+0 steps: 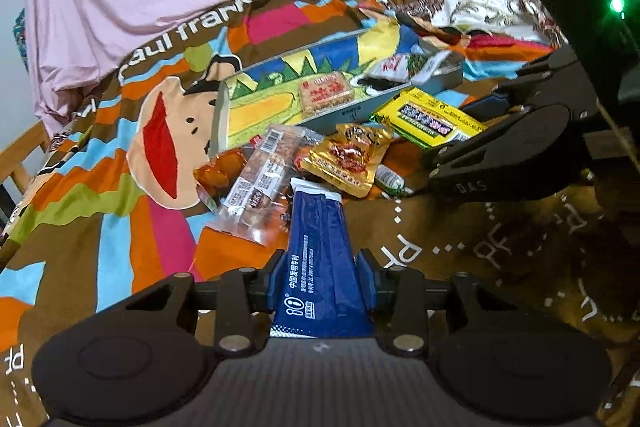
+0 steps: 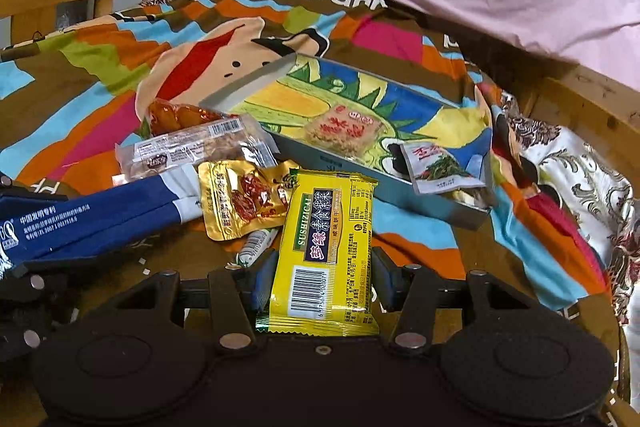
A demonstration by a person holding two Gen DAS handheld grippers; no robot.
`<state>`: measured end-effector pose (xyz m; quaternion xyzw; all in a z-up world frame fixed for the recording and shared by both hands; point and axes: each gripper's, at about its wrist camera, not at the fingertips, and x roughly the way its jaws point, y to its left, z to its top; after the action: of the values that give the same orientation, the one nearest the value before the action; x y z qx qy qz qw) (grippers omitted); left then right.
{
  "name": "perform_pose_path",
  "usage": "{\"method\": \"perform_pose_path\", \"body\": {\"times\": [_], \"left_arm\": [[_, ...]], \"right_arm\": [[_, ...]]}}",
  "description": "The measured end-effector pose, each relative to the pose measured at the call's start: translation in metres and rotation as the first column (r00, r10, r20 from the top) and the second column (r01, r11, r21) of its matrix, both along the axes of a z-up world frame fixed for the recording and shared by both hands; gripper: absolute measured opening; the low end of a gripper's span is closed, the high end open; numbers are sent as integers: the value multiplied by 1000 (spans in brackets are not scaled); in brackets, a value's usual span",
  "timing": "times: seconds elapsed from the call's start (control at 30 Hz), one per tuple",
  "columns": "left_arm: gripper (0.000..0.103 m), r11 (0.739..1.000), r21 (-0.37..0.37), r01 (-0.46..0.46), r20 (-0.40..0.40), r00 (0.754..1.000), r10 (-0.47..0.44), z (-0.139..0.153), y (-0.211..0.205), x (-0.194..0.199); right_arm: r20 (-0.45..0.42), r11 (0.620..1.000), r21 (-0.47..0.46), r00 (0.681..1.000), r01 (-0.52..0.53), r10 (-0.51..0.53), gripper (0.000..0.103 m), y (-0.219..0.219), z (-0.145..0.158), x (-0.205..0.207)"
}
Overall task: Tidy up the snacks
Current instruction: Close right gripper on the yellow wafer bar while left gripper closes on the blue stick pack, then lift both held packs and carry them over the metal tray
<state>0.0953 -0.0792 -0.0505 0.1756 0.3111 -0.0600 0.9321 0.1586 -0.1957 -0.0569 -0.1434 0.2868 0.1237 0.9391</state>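
A: Left tool (image 1: pixel 322 281) pinched tight on the blue sachet (image 1: pixel 320 251), pads on both long edges. Right tool (image 2: pixel 318 281) clamped on the yellow biscuit pack (image 2: pixel 326 247), grip at its barcode end.

B: Where's the rest?

A: Tin tray (image 2: pixel 436 205) sits on the cartoon blanket (image 2: pixel 100 95), just behind the loose pile. Already in it: a rice-cake square (image 2: pixel 344 129) and a grey pickle pouch (image 2: pixel 440 167). Still outside, beside the tray's near wall: gold date pouch (image 2: pixel 240 199), clear cracker bar (image 2: pixel 196 147), orange packet (image 2: pixel 176 115).

B: Risks?

A: 1) Blue sachet is long and limp, tip may drag the gold pouch or catch the tray wall. 2) Yellow pack held near one end only, could pivot or slip out. 3) Both tools close together w/ one tray, likely to bump if they go in together. 4) Blanket is soft, so the tray could tilt under a push.
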Motion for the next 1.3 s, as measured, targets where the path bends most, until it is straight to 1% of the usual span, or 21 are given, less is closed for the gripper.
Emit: {"method": "perform_pose_path", "body": {"times": [0.2, 0.43, 0.6, 0.73, 0.87, 0.93, 1.1, 1.2, 1.3], "left_arm": [[40, 1000, -16, -12, 38, 999, 13, 8, 2, -7], [40, 999, -34, -22, 110, 994, 26, 19, 5, -12], [40, 999, -48, -18, 156, 987, 25, 29, 5, -2], [40, 996, -90, -25, 183, 982, 41, 37, 6, 13], [40, 991, -130, -27, 204, 978, 53, 45, 4, 37], [40, 986, -164, -32, 206, 976, 66, 50, 5, 52], [40, 971, -235, -36, 199, 976, 84, 56, 7, 101], [40, 961, -271, -53, 189, 976, 107, 56, 8, 136], [40, 943, -321, -83, 148, 979, 136, 50, 12, 174]], "right_arm": [[12, 1000, 14, 1000, 0, 0, 52, -2, 2, -2], [43, 1000, 23, 999, 1, -2, 52, -2, 7, -6], [70, 1000, 29, 997, 9, -11, 52, -3, 12, -3], [103, 999, 47, 994, 19, -24, 52, -6, 19, 5], [150, 999, 48, 988, 22, -29, 52, -8, 27, 26], [166, 999, 50, 986, 20, -28, 52, -9, 31, 39], [223, 999, 44, 974, 28, -37, 52, -12, 39, 73], [230, 998, 47, 972, 36, -46, 52, -15, 35, 97], [219, 997, 62, 974, 47, -59, 52, -18, 27, 123]]}}
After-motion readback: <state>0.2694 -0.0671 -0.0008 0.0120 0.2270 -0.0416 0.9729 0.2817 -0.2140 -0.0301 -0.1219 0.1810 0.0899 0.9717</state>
